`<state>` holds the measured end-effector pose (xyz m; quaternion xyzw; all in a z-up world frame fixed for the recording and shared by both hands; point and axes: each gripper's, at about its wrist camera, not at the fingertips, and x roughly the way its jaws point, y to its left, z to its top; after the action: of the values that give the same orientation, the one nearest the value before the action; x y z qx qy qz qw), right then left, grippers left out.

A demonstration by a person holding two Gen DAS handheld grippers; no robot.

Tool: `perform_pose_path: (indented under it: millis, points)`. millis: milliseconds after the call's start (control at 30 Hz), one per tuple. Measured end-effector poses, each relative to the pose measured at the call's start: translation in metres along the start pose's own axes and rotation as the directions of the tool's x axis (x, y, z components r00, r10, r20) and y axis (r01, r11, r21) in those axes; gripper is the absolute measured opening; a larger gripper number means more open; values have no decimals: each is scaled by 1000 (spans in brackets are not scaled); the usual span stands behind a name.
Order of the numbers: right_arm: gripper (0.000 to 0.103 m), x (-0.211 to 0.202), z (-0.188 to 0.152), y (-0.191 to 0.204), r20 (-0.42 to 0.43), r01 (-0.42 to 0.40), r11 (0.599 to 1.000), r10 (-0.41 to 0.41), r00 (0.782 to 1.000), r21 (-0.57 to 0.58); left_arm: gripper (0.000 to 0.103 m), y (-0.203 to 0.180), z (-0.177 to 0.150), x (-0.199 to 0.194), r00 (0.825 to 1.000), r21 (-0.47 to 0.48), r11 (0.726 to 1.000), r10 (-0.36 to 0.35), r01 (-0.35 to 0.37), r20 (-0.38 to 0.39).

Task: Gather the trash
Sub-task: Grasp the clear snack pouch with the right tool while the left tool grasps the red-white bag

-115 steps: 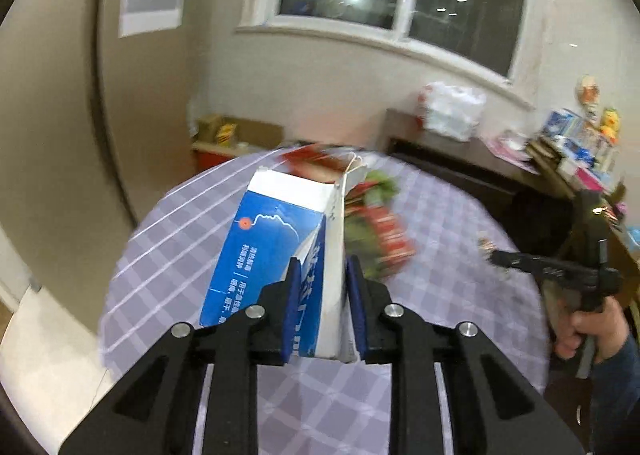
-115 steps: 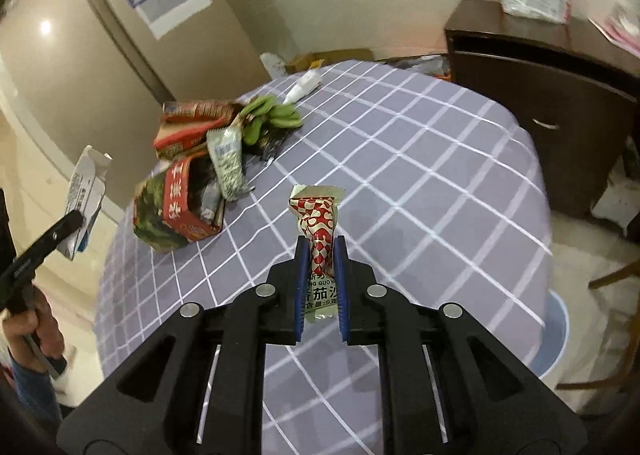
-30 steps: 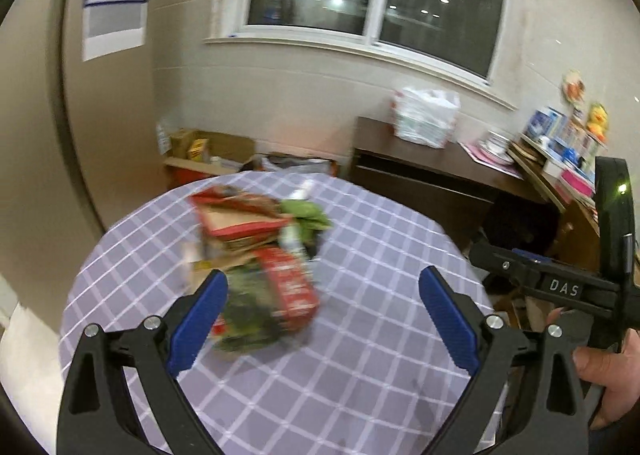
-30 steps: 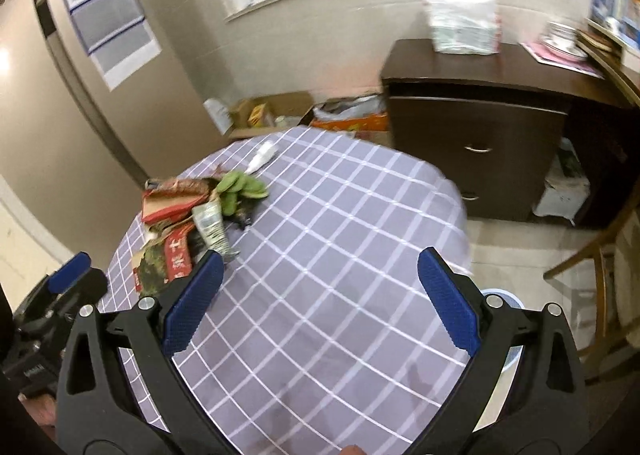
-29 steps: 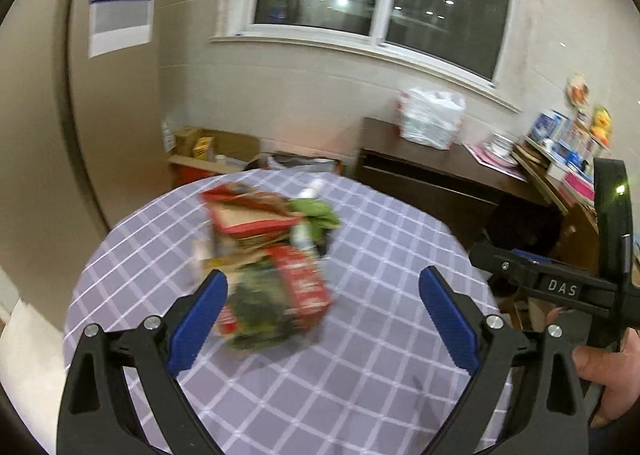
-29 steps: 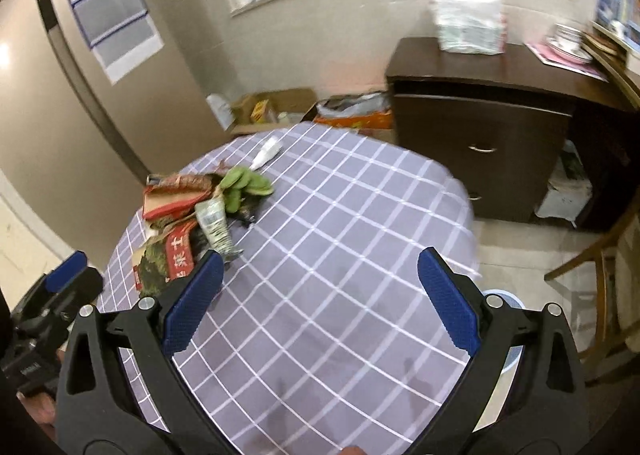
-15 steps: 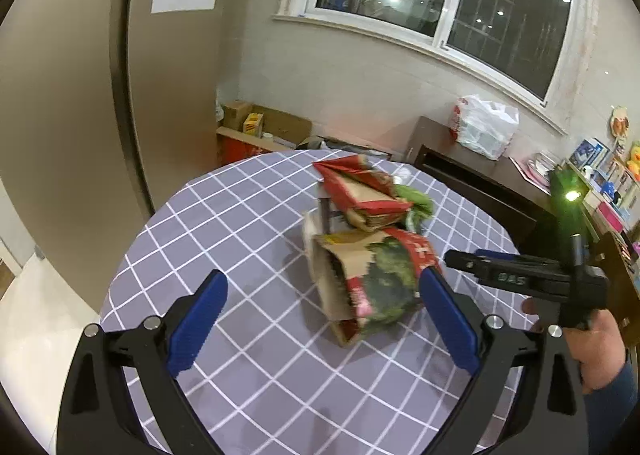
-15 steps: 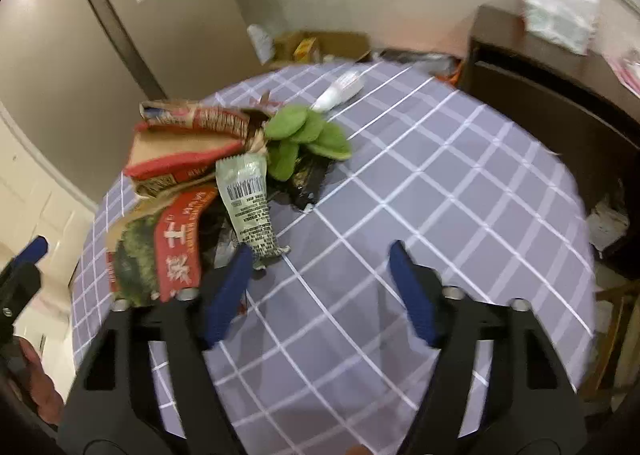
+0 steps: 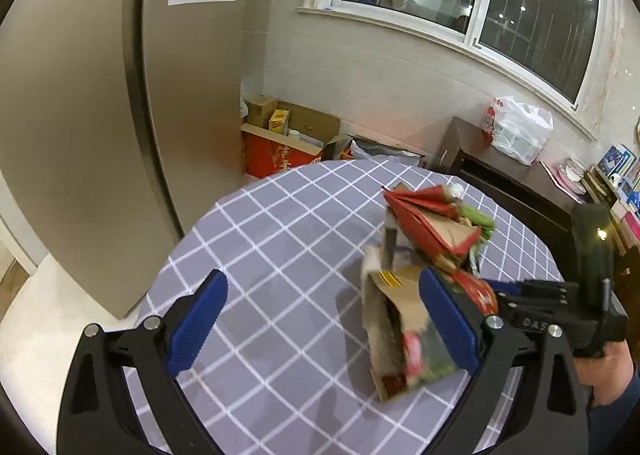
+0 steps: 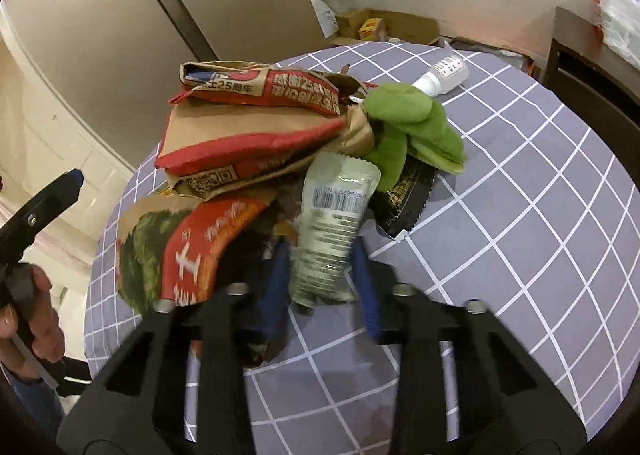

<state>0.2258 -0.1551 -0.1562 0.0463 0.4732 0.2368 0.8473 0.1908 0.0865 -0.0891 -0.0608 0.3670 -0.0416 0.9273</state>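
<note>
Crinkly pale-green foil wrapper [image 10: 334, 223], light and slippery, so pinch its flat bottom end where the right gripper [image 10: 322, 287] has just been closing around it; left gripper [image 9: 320, 325] spread wide.

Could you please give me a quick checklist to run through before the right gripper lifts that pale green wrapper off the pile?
1. Pale green wrapper between the jaws of the right gripper: ok, its lower end sits between the blue pads; the jaws have just been closing.
2. Pads actually pressing on it: cannot tell, that end is blurred.
3. Only the wrapper caught: cannot tell, the red and green paper bag lies right beside the left pad.
4. Wrapper free of the pile: not ok, its top lies against the brown paper bag and the green leafy item.
5. Left gripper out of the way: ok, open and empty, over the tablecloth.
</note>
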Motion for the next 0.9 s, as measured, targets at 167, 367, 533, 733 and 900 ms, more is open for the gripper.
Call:
perform_pose_path:
  millis: [167,367,533,733,900]
  points:
    - [18,-16,-12,-7,33,11,1000,-12,999,18,95,-12,17,21,999,67,997,-28,30,-19]
    - [18,-38,-28,-27,61,24,997,-29,998,78,95,-37,31,45,997,175,981,-78,81,-26]
    - [18,-56,-41,-38,78,36,994,-44,996,105,95,-62,35,65,996,323,943,-80,86,-33]
    - [18,-70,-51,-41,95,42,991,-54,994,123,93,-67,48,87,979,345,917,-186,202,-80]
    - [18,-84,-60,-44,121,33,989,-50,991,144,20,-65,46,100,964,277,926,-220,255,-152]
